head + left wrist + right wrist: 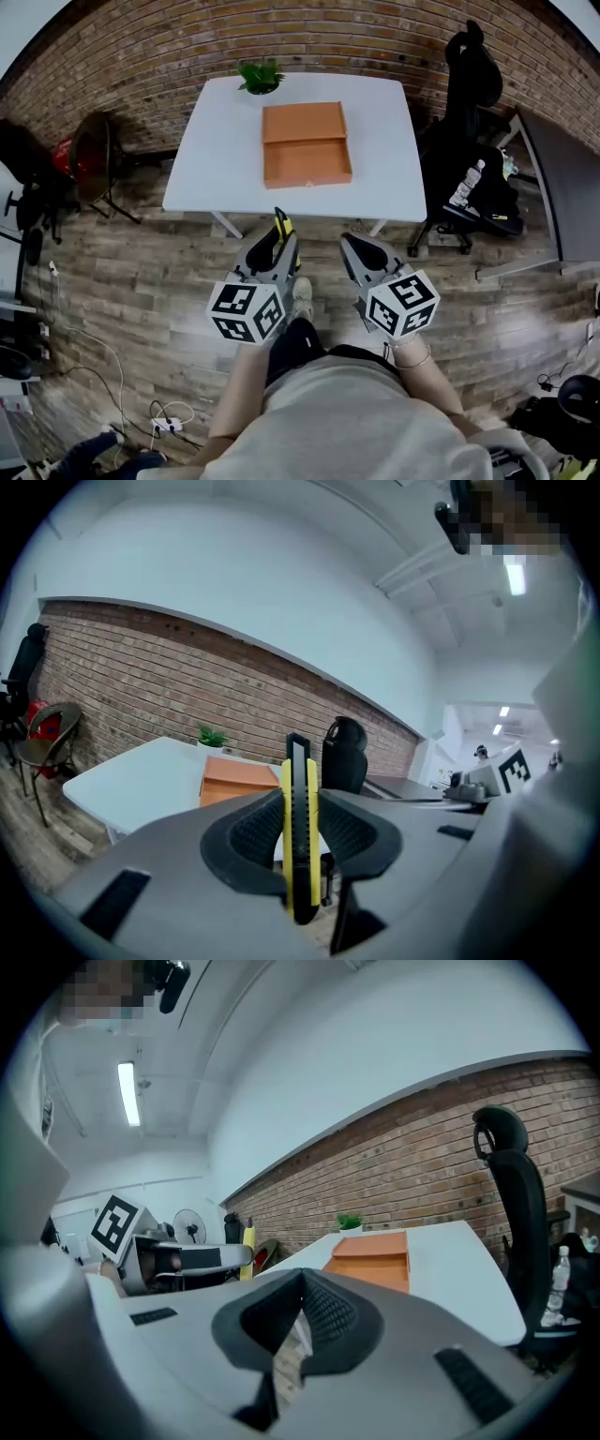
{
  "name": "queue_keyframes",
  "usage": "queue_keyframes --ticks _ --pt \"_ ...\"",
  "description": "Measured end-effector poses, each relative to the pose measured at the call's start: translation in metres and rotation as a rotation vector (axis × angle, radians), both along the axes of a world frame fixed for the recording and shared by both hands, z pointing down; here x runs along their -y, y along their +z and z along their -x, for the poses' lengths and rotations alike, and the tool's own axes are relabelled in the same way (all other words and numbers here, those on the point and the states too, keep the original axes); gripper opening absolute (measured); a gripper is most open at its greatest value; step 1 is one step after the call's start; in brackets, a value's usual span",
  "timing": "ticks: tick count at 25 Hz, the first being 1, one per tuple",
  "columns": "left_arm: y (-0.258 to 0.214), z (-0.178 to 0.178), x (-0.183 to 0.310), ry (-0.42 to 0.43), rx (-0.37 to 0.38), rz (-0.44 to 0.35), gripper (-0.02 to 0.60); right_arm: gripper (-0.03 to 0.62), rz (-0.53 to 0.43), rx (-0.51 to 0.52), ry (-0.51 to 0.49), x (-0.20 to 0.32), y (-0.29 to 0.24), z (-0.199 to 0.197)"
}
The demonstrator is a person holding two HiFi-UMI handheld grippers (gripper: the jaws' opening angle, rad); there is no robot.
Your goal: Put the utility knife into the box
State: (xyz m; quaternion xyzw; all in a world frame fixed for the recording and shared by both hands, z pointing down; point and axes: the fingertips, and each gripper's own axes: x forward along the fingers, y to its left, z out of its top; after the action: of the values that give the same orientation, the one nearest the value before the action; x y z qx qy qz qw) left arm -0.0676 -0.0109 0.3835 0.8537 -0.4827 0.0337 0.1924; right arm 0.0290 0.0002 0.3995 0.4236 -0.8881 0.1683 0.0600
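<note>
The left tool (278, 236) pinched the yellow-and-black knife (300, 836) between its jaws, over the floor (141, 281) and short of the white bench (211, 141). The orange box (306, 145) lay open on that bench, well apart from the knife. The right tool (361, 251) hung alongside, jaws pressed together on nothing.

This looks like an office workroom. A red brick wall (187, 47) runs along the far side above wood-plank flooring (141, 281). A white table (216, 150) carries a small potted plant (260, 77). A black office chair (469, 75) and a grey desk (562, 187) stand at the right. Cables (164, 424) trail across the near-left floor, and strip lights (128, 1094) shine overhead.
</note>
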Motion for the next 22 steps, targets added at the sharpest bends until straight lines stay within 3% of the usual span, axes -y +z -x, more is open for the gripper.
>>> queue_keyframes --ticks 14,22 --pt "-0.017 0.023 0.168 0.128 0.019 -0.028 0.112 -0.002 -0.006 -0.015 0.095 0.158 -0.011 0.028" --pt "-0.007 0.013 0.218 0.195 0.034 -0.012 0.112 -0.002 0.008 -0.01 0.154 0.209 -0.007 0.021"
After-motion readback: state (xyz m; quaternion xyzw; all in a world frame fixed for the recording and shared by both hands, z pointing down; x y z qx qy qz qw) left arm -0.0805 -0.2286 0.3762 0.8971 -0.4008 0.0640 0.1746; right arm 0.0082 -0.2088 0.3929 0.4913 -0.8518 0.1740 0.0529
